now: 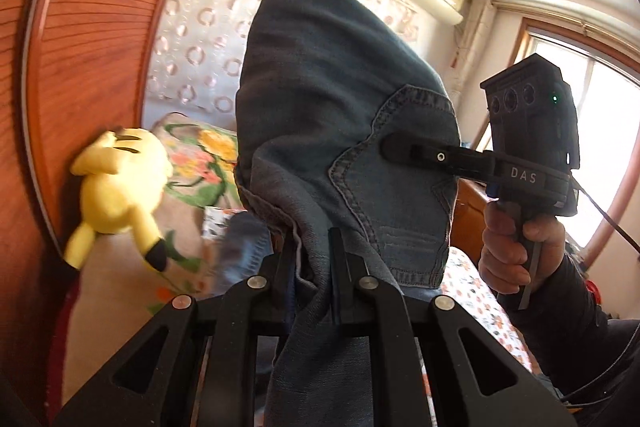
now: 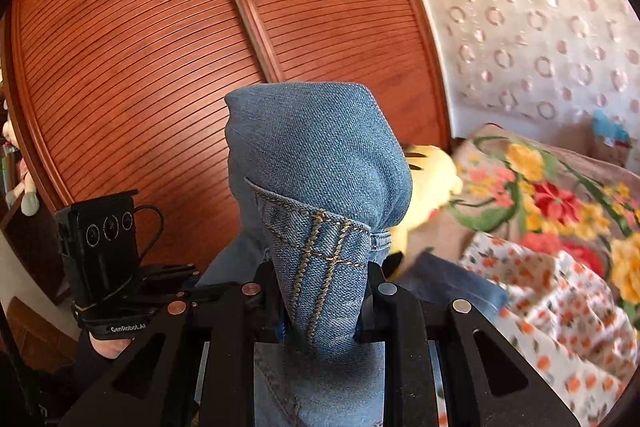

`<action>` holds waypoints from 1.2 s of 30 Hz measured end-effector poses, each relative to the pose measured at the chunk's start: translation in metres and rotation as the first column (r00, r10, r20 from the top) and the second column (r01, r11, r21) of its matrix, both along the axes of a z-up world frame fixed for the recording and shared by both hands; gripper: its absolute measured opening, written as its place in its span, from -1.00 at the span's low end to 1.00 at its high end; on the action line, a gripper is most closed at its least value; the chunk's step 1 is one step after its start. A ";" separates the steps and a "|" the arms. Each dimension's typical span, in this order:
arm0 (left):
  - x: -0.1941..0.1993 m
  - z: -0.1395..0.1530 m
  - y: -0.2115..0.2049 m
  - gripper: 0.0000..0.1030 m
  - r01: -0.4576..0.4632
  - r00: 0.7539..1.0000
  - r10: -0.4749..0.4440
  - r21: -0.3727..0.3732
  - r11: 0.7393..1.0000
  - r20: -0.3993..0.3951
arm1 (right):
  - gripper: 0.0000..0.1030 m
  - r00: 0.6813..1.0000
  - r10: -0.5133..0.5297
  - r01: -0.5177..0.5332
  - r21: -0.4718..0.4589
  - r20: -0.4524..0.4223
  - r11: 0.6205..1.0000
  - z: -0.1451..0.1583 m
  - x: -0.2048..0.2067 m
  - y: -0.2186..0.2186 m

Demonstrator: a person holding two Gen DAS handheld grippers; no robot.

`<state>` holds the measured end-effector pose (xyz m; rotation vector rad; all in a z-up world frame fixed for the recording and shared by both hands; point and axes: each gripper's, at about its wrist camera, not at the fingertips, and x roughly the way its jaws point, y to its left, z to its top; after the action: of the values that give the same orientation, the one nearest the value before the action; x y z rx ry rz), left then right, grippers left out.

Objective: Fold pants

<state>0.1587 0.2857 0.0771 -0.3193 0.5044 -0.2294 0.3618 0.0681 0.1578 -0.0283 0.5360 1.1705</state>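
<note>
Gripping the jeans in both tools, you have them lifted well above the bed. Your left gripper is pinched tight on a bunched fold of denim, which rises in front of the lens and drapes back down between its fingers. Your right gripper is likewise clamped on a thick stitched seam of the jeans, cloth standing up over it and hanging below. In the left view your right hand wraps the other tool's handle, its finger pressed against the pocket side of the denim. A yellow plush toy lies beside the flowered blanket, near the slatted wooden doors.
</note>
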 end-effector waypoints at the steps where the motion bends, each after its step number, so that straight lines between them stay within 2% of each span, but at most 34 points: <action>1: 0.004 -0.001 0.001 -0.73 -0.012 1.000 0.012 0.008 1.000 -0.005 | -0.56 1.000 0.012 -0.012 0.006 -0.006 1.000 -0.002 0.005 0.007; 5: 0.016 -0.014 0.016 -0.73 -0.036 0.999 0.037 0.025 0.999 -0.038 | -0.56 0.997 0.044 -0.043 0.019 -0.056 0.999 -0.026 0.037 0.025; 8: 0.032 -0.031 0.024 -0.73 -0.033 0.996 0.036 0.033 0.999 -0.084 | -0.56 0.997 0.043 -0.042 0.015 -0.060 0.999 -0.049 0.060 0.033; 14: 0.096 -0.095 0.010 -0.71 0.029 0.966 -0.016 0.045 0.999 -0.259 | -0.54 0.978 -0.086 0.072 -0.080 -0.190 0.994 -0.115 0.129 0.024; 18: 0.115 -0.110 0.004 -0.64 0.044 0.953 -0.024 0.061 0.997 -0.302 | -0.46 0.966 -0.134 0.107 -0.130 -0.222 0.986 -0.141 0.154 0.016; 21: 0.116 -0.112 0.000 -0.58 0.044 0.948 -0.019 0.071 0.996 -0.318 | -0.32 0.963 -0.151 0.120 -0.144 -0.225 0.982 -0.149 0.164 0.018; 23: 0.115 -0.111 0.000 -0.51 0.037 0.946 -0.010 0.078 0.996 -0.323 | -0.20 0.958 -0.156 0.124 -0.145 -0.239 0.982 -0.152 0.167 0.016; 25: 0.109 -0.107 0.001 -0.46 0.020 0.947 0.011 0.091 0.996 -0.320 | 0.05 0.949 -0.167 0.130 -0.149 -0.267 0.980 -0.153 0.173 0.015; 27: 0.100 -0.098 -0.001 -0.28 0.000 0.951 0.035 0.113 0.994 -0.307 | 0.20 0.942 -0.182 0.141 -0.161 -0.281 0.977 -0.149 0.166 0.003; 29: 0.095 -0.092 -0.001 -0.04 -0.014 0.957 0.051 0.129 0.992 -0.285 | 0.21 0.944 -0.192 0.150 -0.166 -0.269 0.975 -0.142 0.166 -0.004; 30: 0.091 -0.087 -0.003 0.00 -0.019 0.962 0.053 0.131 0.991 -0.268 | 0.21 0.946 -0.202 0.162 -0.168 -0.254 0.972 -0.133 0.161 -0.010; 32: 0.081 -0.076 -0.008 0.01 -0.022 0.971 0.051 0.129 0.991 -0.232 | 0.21 0.949 -0.230 0.194 -0.173 -0.214 0.966 -0.119 0.157 -0.020; 35: 0.070 -0.069 -0.019 0.01 -0.025 0.980 0.053 0.146 0.989 -0.192 | 0.21 0.954 -0.291 0.278 -0.141 -0.076 0.950 -0.090 0.137 -0.034; 36: 0.067 -0.069 -0.022 0.01 -0.023 0.982 0.050 0.150 0.988 -0.183 | 0.10 0.957 -0.287 0.281 -0.117 -0.040 0.953 -0.080 0.130 -0.036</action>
<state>0.2258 0.2635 0.0083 -0.2066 0.6960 -0.1259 0.4921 0.0320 0.0775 -0.0125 0.6322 0.8613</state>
